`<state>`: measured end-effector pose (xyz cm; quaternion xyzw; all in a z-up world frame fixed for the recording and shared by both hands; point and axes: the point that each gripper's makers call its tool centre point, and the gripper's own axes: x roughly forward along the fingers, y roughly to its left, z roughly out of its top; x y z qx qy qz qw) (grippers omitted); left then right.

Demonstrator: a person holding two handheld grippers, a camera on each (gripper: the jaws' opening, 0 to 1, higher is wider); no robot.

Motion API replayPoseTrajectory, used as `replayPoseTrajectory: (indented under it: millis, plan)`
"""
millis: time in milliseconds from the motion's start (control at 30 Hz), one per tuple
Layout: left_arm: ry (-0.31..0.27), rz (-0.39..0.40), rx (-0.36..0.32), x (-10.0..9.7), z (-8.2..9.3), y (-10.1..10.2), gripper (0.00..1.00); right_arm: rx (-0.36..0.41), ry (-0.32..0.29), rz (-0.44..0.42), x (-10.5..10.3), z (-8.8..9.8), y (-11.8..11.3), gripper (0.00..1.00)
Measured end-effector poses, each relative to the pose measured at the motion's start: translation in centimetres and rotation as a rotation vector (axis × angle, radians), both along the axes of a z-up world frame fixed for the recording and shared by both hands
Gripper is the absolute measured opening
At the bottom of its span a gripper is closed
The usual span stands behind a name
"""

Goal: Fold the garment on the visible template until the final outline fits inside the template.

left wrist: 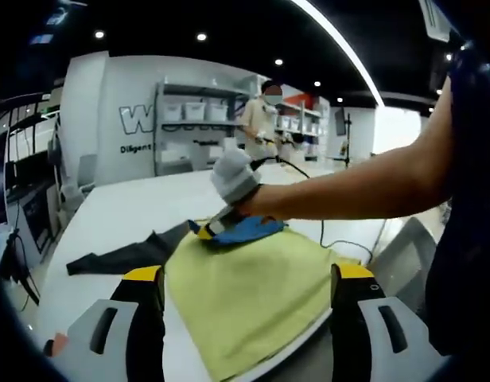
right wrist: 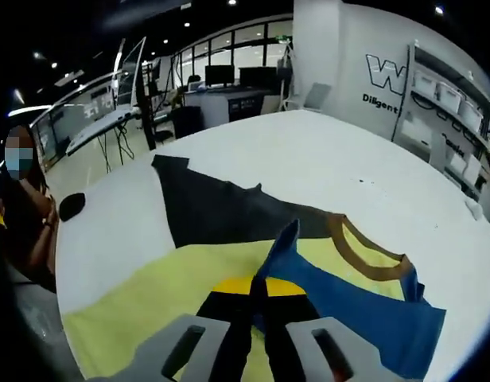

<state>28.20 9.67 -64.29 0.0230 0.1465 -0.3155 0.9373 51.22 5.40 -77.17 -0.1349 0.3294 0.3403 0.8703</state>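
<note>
Yellow-tipped, your left gripper (left wrist: 249,306) frames the bottom of the left gripper view with its jaws spread wide and nothing between them. Between them lies the yellow-green rectangular cloth template (left wrist: 253,298), flat on the white table (left wrist: 118,211). At the template's far edge sits the blue soft fabric garment (left wrist: 245,231), bunched up, with your right hand in its grey glove (left wrist: 233,179) reaching in and working the right gripper down on it. A dark grey cloth piece (left wrist: 122,256) trails away from the template to the left. Further back a person (left wrist: 259,119) stands before shelving with white bins (left wrist: 197,111).

Closest in the right gripper view are the right gripper's (right wrist: 257,306) jaws, drawn narrow and pinching a raised fold of the blue garment (right wrist: 348,298), which peaks just above the tips. From there the garment spreads to the right over the template (right wrist: 149,294); its brown ribbed neck trim (right wrist: 372,255) curls at the far side. The dark grey cloth (right wrist: 217,211) lies beyond, touching the template's far edge. A small black object (right wrist: 71,205) sits near the table's left rim.

I judge the garment light, limp and a little slippery: it will sag and drag, so grip it at hems or corners, not in the middle, and lift low

Count: one garment, one template, one dark cloth, two grippers
</note>
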Motion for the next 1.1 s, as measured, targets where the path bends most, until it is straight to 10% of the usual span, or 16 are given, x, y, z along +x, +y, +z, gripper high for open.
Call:
replayPoseTrajectory:
  millis: [567, 1100]
  plan:
    - [0.011, -0.007, 0.012, -0.1, -0.3, -0.2, 0.78, 0.082, 0.030, 0.033, -1.1, 0.0, 1.2, 0.00]
    - [0.014, -0.010, 0.015, -0.1, -0.4, -0.2, 0.78, -0.002, 0.090, 0.102, -2.6, -3.1, 1.6, 0.00]
